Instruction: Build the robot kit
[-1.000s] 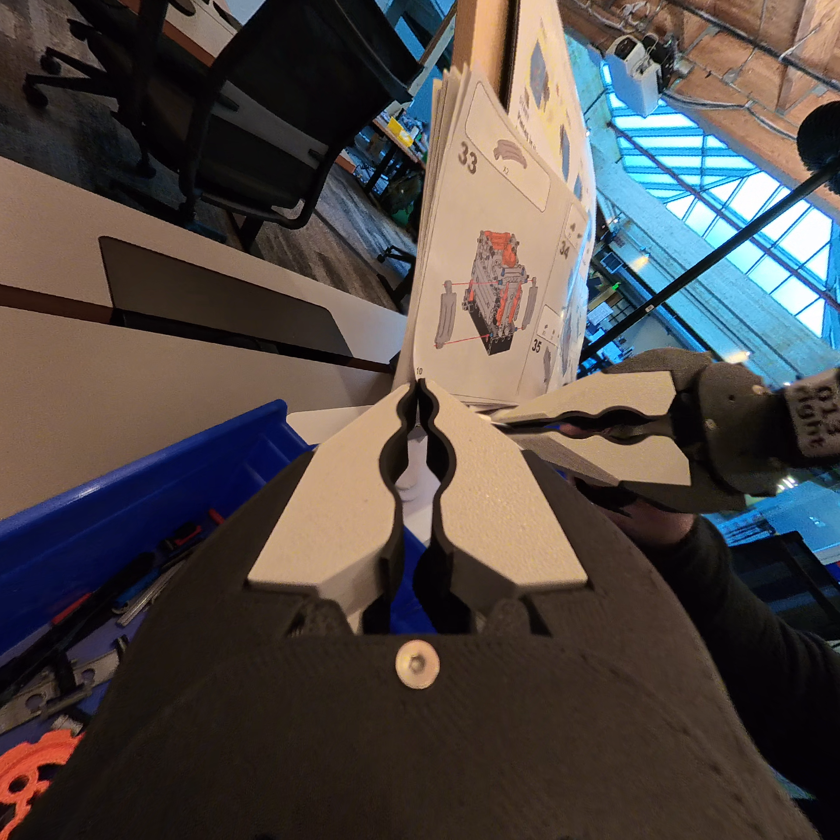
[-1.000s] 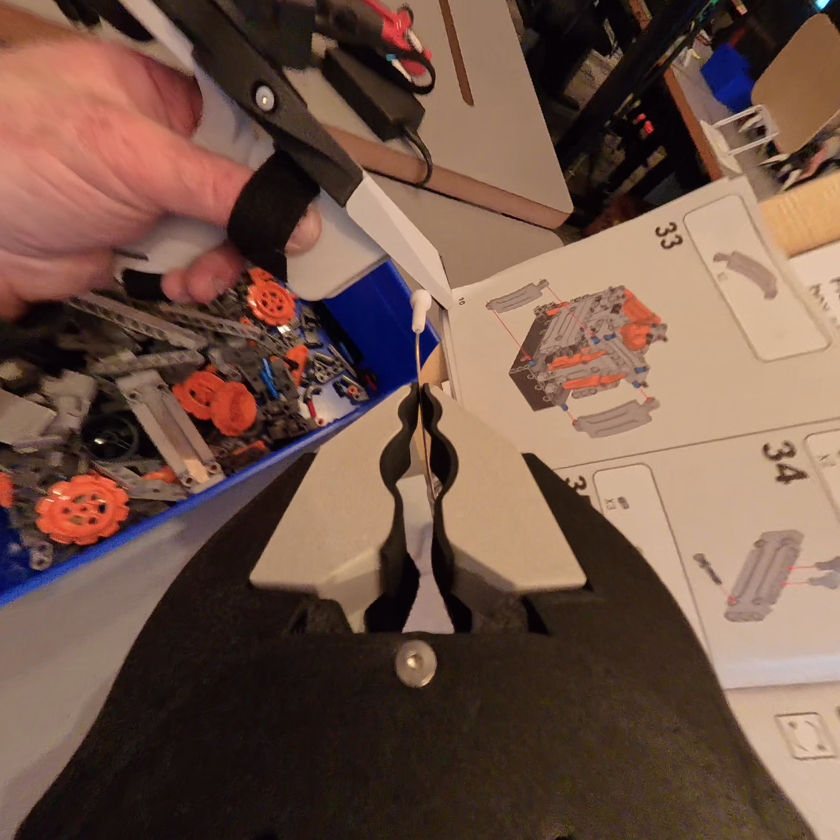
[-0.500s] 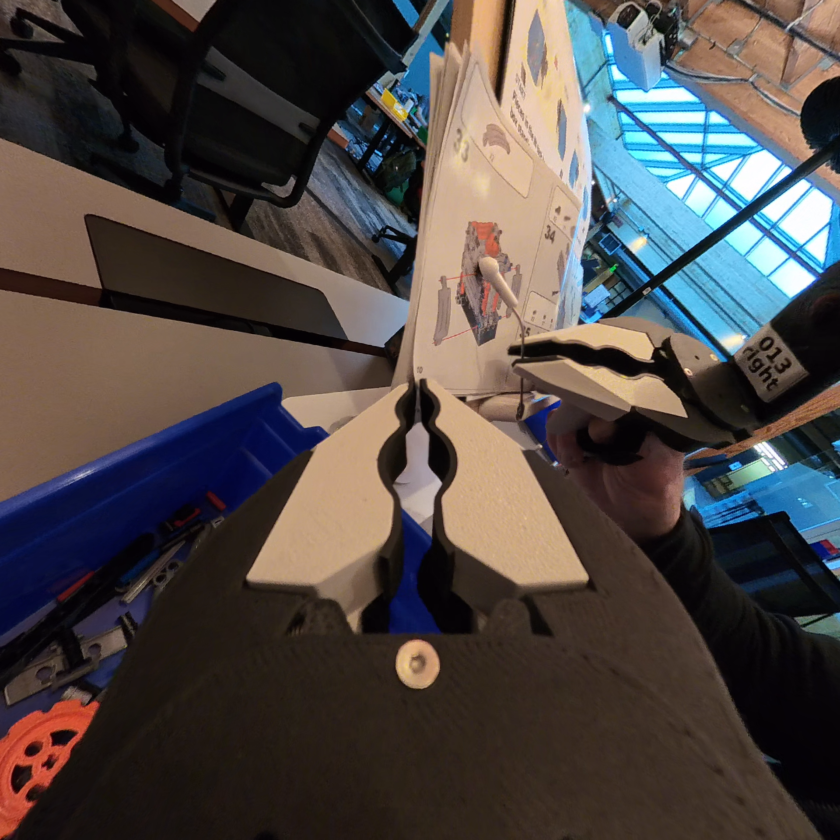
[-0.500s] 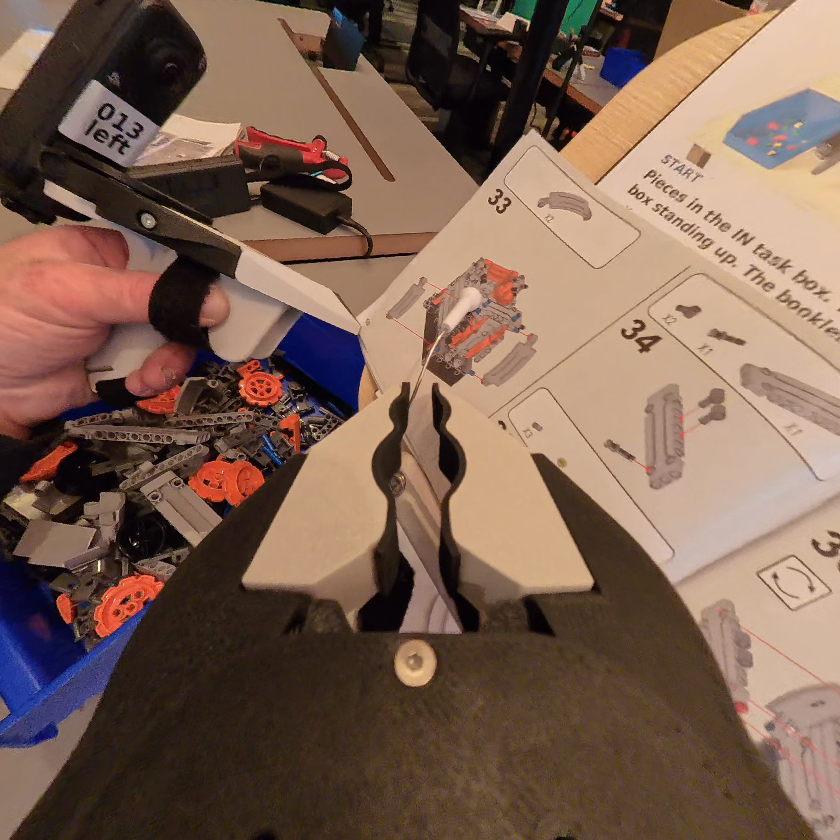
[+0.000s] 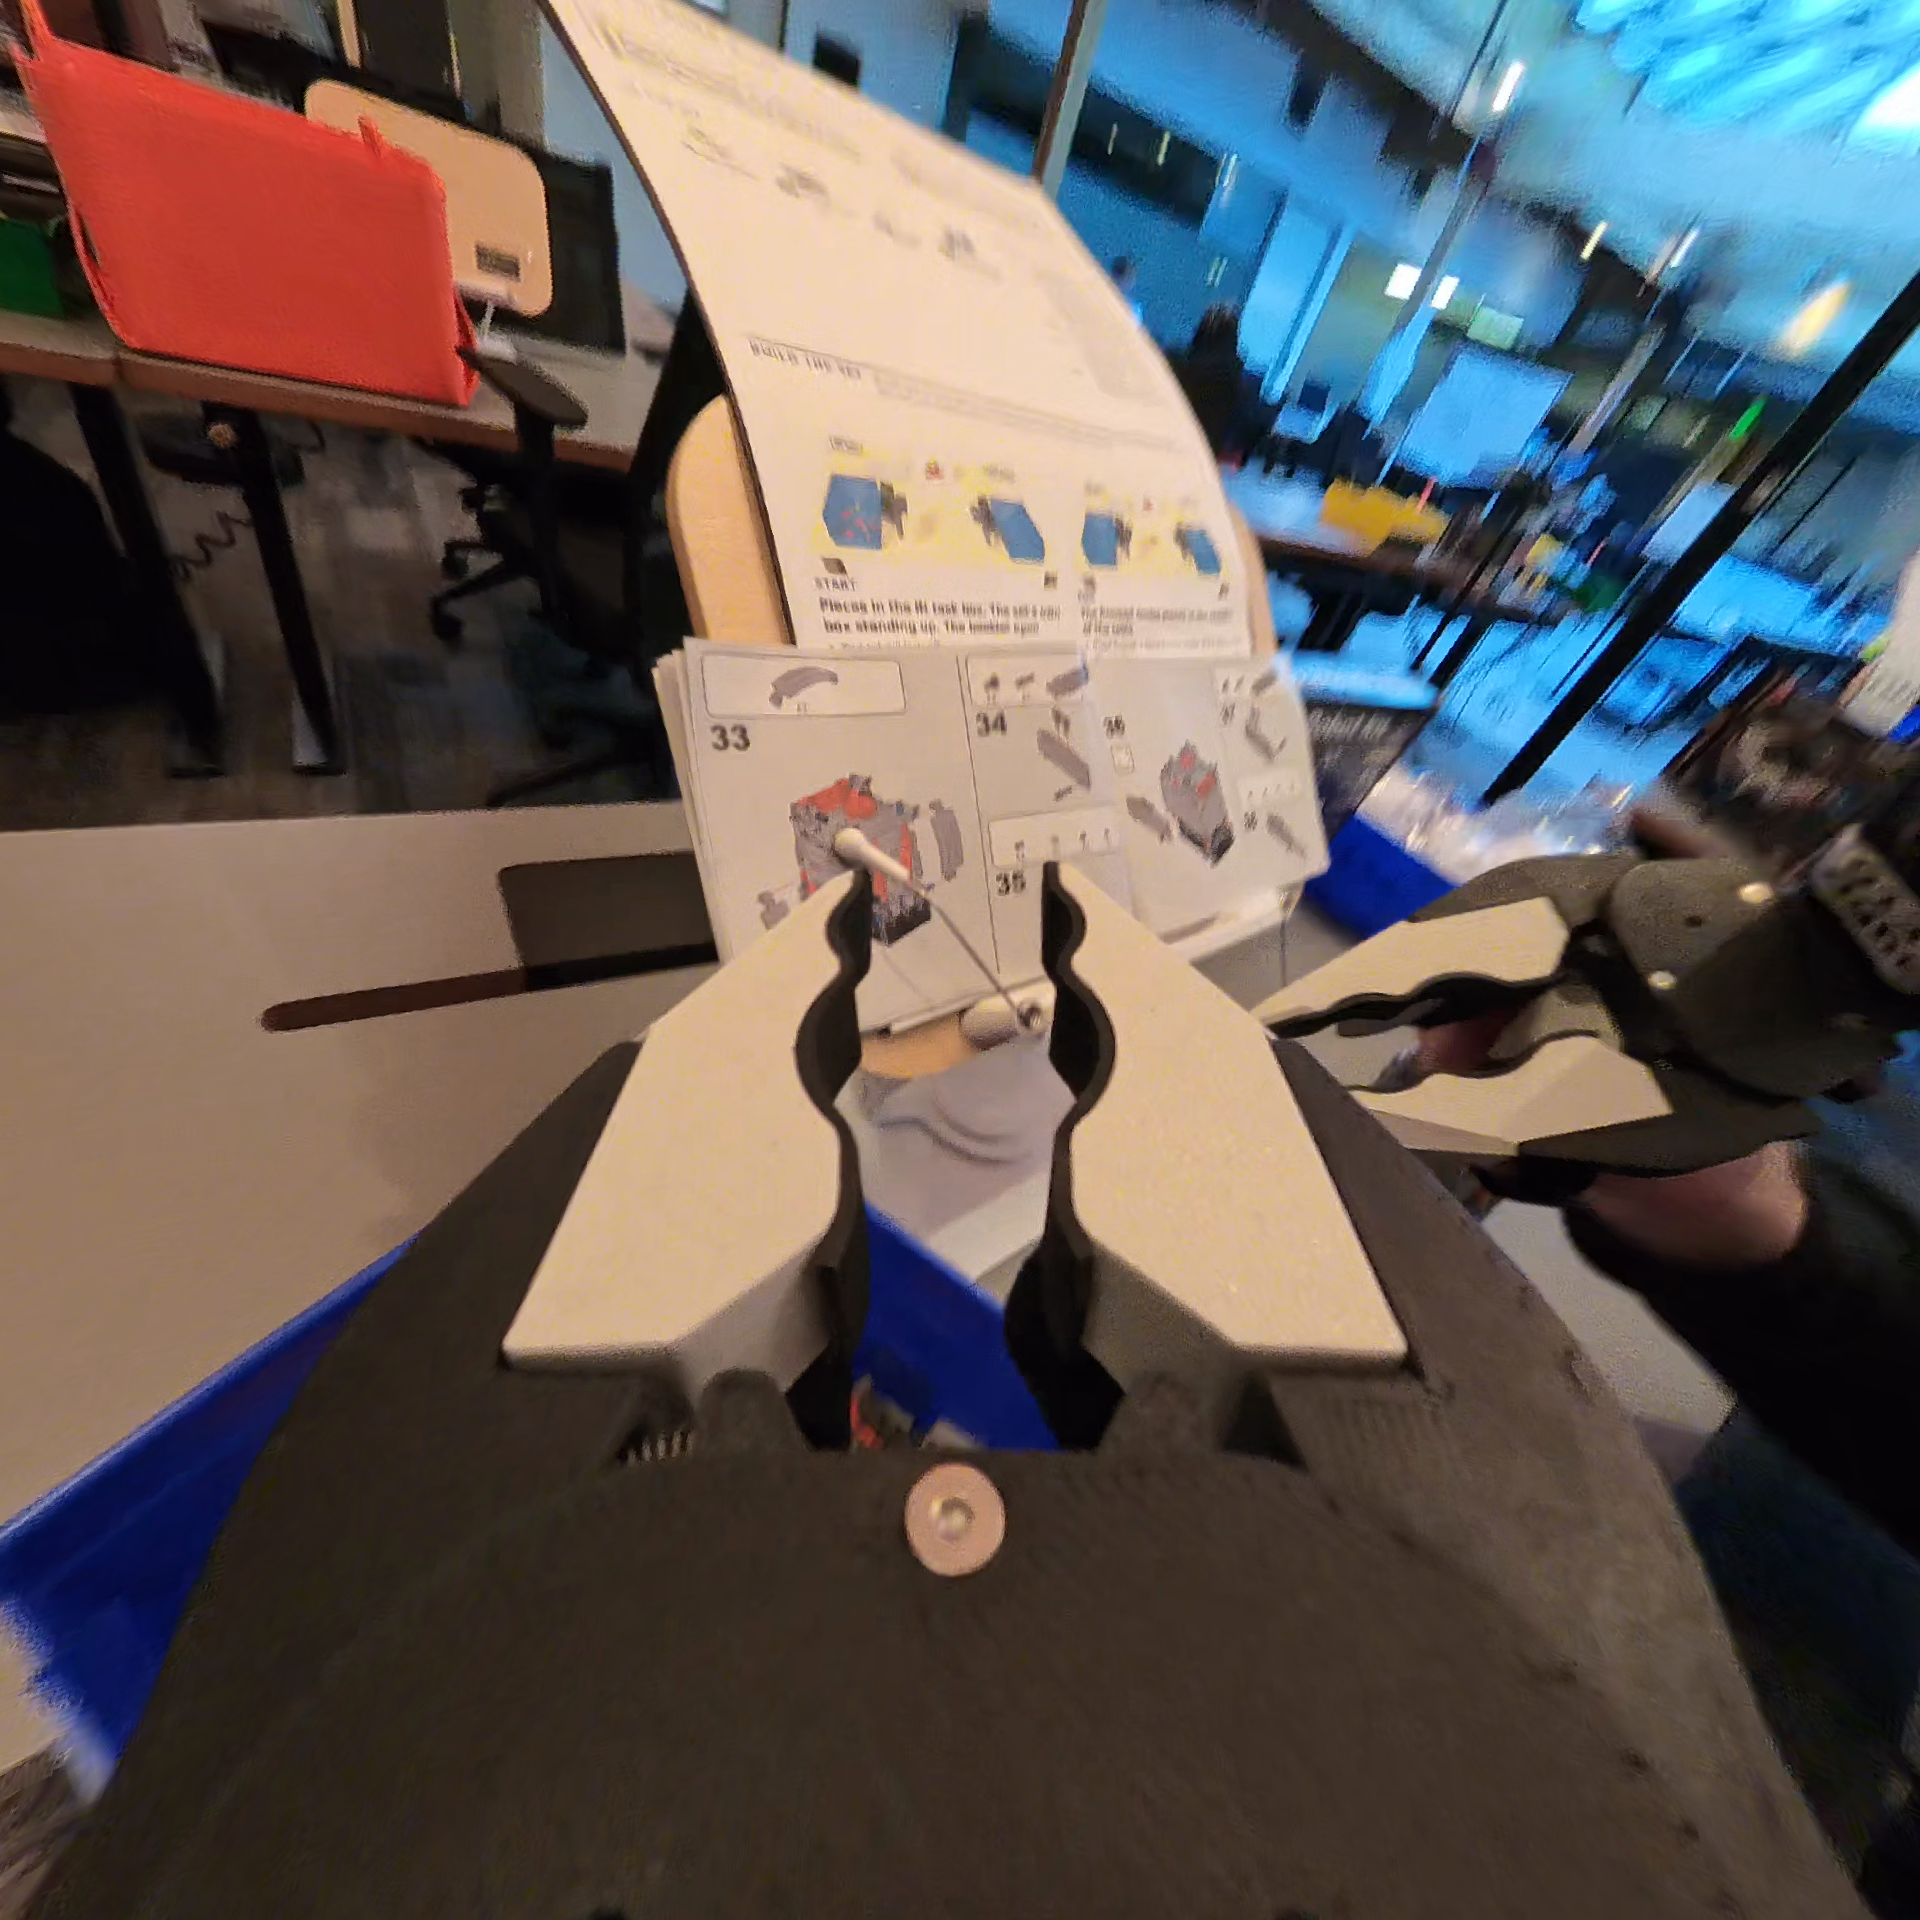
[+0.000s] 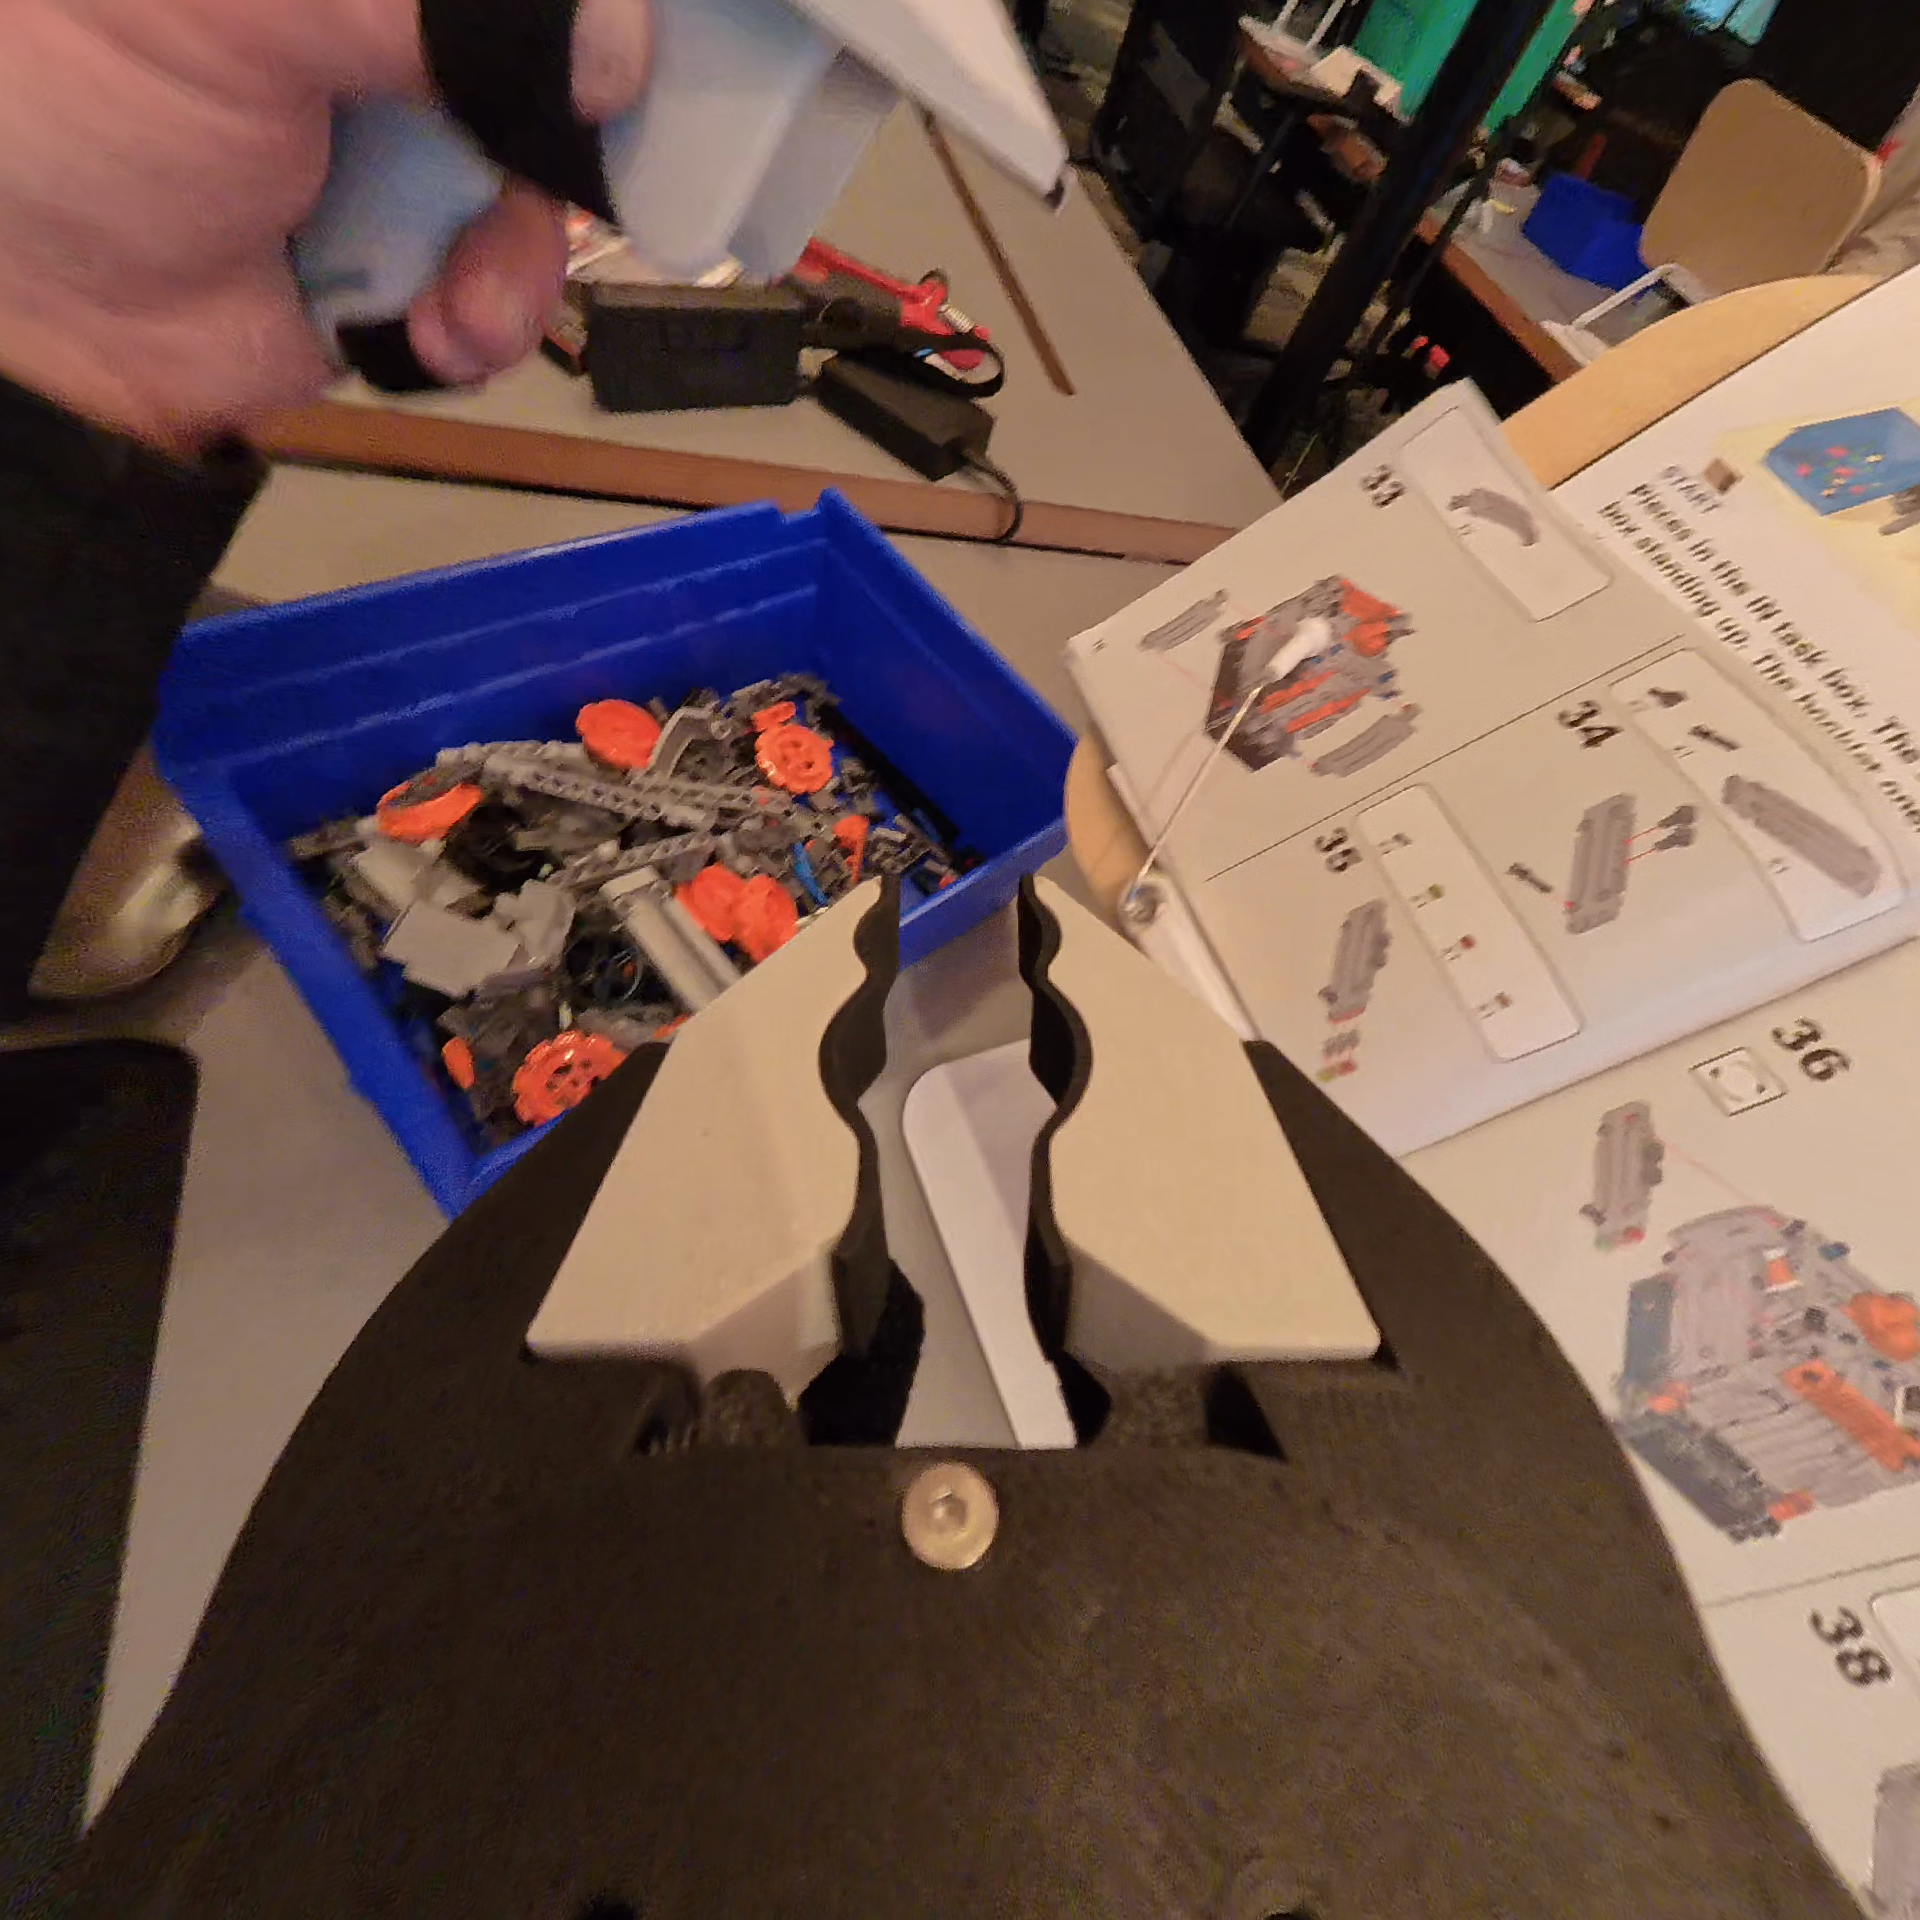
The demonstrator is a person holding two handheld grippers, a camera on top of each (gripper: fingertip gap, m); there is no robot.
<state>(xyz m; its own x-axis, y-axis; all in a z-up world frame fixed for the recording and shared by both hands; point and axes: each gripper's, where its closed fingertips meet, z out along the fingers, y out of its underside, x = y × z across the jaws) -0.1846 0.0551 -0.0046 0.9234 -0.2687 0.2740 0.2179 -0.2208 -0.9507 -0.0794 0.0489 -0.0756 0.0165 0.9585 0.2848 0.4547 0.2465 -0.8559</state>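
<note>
On the open instruction booklet (image 5: 831,790), propped against a curved wooden stand (image 5: 717,530), a thin wire page holder (image 5: 935,914) lies across the left-hand page. Its white tip rests on the printed model drawing and its foot is pinned at the base of the stand. The right wrist view confirms this: the wire page holder (image 6: 1195,790) sits on the booklet (image 6: 1455,831) with nothing gripping it.

Change noted: half a second ago the right gripper was clamped on this wire and the left gripper's jaws were together at the page corner. Both have now let go, and the wire presses on the page unaided.

The left gripper (image 5: 951,883) is parted and empty. It is level and faces the booklet squarely from just above the near wall of the blue bin (image 5: 156,1475), close to the page but apart from it. The right gripper (image 6: 951,894) is likewise spread and empty. It is drawn back and angled down over the table (image 6: 312,1351), with a white tray (image 6: 966,1143) below its jaws, and is nearest the bin's corner. In the left wrist view it sits low at the right.

The blue bin (image 6: 499,613) holds loose grey and orange building parts and stands just left of the booklet. A larger printed sheet (image 5: 935,312) curves up the stand above the booklet. A black power adapter (image 6: 686,343) lies on the far table. The person's left hand (image 6: 156,208) is blurred.
</note>
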